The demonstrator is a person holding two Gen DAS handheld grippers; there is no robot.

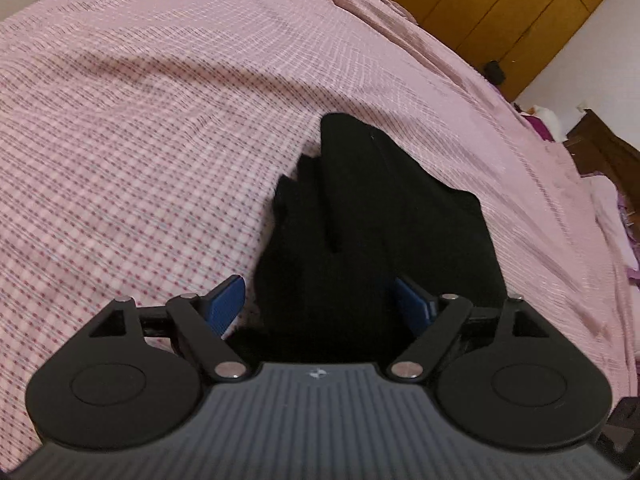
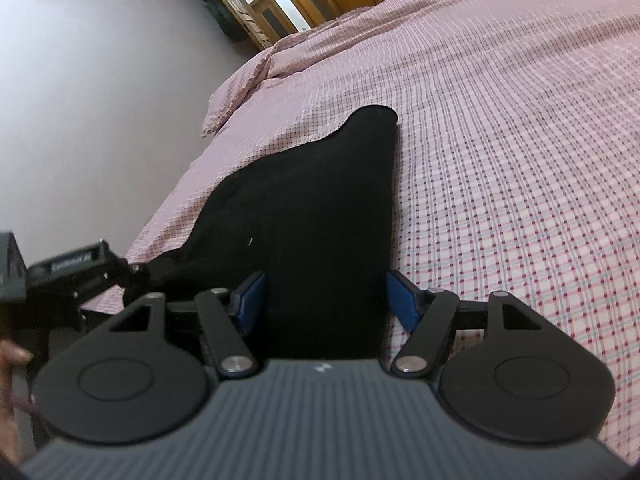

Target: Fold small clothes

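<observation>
Two tongs, left (image 1: 320, 300) and right (image 2: 324, 300), both spread open, straddle the near edge of the black garment (image 2: 312, 216), whose long axis runs straight ahead across the bed (image 2: 520, 160).

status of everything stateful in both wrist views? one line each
left gripper: open, blue pads either side of the cloth, not clamped.
right gripper: open, black cloth between its pads.
black garment: lying on the bed, partly folded, layered edges show in the left view.
pink checked bedsheet: spread over the bed, mildly wrinkled.
wooden wardrobe: doors closed.
</observation>
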